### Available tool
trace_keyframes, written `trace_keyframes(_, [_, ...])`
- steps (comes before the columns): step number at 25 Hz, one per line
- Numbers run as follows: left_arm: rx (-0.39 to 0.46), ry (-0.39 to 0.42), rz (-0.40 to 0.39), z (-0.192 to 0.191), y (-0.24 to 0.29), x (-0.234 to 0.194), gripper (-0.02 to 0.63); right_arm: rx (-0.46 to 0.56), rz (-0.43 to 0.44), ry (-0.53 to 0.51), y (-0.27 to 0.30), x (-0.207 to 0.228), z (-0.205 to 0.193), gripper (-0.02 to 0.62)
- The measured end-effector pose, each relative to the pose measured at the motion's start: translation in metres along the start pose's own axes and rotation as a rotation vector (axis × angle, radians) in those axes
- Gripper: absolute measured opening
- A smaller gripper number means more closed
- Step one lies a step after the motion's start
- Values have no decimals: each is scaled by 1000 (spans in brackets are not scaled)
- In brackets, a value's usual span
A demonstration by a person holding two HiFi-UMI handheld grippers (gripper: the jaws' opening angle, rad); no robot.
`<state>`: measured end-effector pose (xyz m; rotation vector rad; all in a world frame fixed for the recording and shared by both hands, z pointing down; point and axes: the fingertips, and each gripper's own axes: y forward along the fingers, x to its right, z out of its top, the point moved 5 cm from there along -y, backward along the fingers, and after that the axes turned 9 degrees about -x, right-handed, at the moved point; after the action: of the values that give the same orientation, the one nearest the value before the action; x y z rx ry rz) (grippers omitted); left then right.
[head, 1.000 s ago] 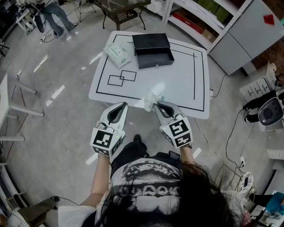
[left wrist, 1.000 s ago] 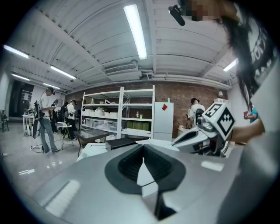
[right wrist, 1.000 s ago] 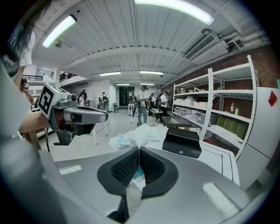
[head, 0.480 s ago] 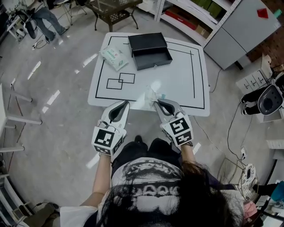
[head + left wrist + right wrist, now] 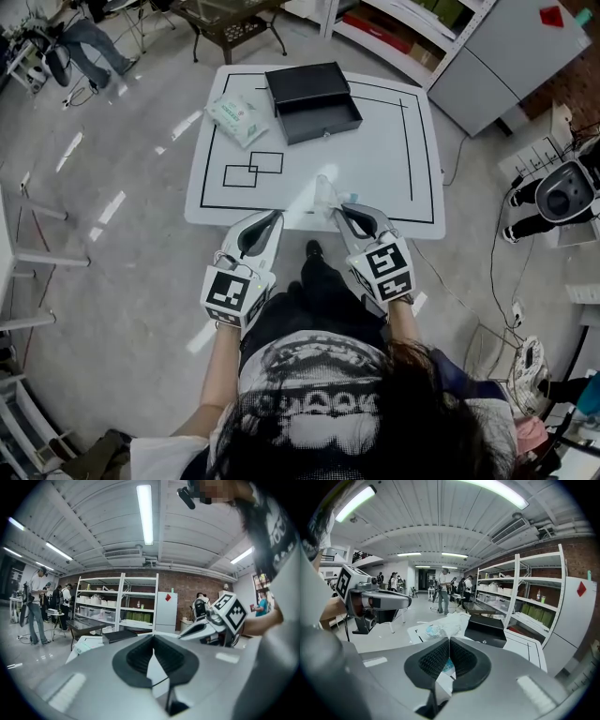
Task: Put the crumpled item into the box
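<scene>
The crumpled item [image 5: 323, 191], a white wad with some blue print, hangs at the near edge of the white table [image 5: 384, 169]. My right gripper [image 5: 341, 208] is shut on it. In the right gripper view it bulges beyond the closed jaws of that gripper [image 5: 449, 639] as a crumpled item [image 5: 440, 625]. The black box [image 5: 309, 98] lies open at the far side of the table, also seen as a black box [image 5: 487, 627] ahead and right. My left gripper [image 5: 277, 216] is beside the right one, short of the table edge; its jaws [image 5: 153, 637] meet with nothing between them.
A green-white packet [image 5: 236, 119] lies at the table's far left, and black squares [image 5: 255, 168] are taped on its left half. Shelving [image 5: 403, 37] and a grey cabinet [image 5: 506, 66] stand behind. Cables and a machine [image 5: 562, 202] are on the floor at right.
The head view has drawn back from the table, and the person's legs now show below. The right gripper stays shut on the crumpled item, which has risen slightly at the table edge.
</scene>
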<state>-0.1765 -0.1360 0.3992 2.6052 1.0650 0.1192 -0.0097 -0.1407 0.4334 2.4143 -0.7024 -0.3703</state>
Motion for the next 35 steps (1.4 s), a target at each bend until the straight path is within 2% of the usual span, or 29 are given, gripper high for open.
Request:
trace_keyframes(15, [-11, -44, 61, 11, 33, -39, 0, -11, 24, -97, 60, 59, 38, 9])
trace_keyframes(27, [-38, -68, 127, 22, 87, -86, 0, -78, 87, -294, 142, 129, 58, 8])
trace_keyframes(35, [-63, -65, 135, 29, 120, -100, 0, -152, 108, -429, 205, 173, 58, 9])
